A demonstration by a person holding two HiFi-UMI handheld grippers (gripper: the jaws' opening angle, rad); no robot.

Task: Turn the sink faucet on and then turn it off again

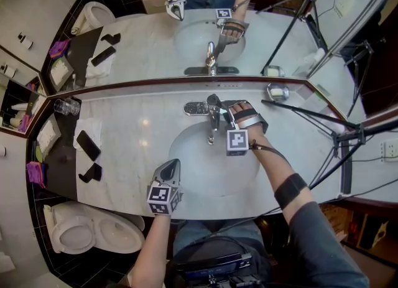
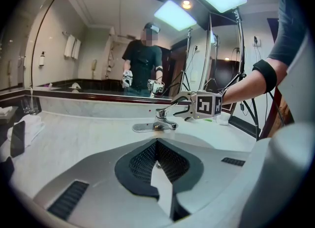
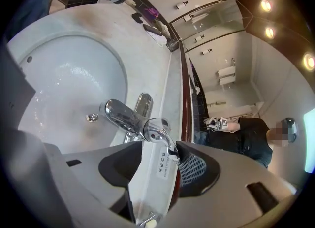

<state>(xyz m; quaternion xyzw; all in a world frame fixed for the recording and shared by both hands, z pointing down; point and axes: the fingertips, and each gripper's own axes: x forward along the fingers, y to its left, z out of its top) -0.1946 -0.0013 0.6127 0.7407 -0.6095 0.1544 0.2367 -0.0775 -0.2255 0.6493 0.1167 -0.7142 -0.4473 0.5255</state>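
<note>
Right gripper view alone shows a small printed label [image 3: 164, 166] on the white marble desk [image 3: 152, 69] between the jaws. Only the head view takes in both grippers at once. The chrome single-lever faucet [image 3: 125, 116] stands just ahead of the right gripper [image 3: 152, 168]. Its long axis runs from the mirror side, and the spout points away from those jaws over the white oval basin [image 3: 64, 84]. Those jaws stand wide, released, with the thin lever [image 3: 170, 143] tip between them, close by one pad; contact cannot be told. The left gripper [image 1: 172, 165], well short of the faucet [image 1: 211, 116], is clenched on nothing.
</note>
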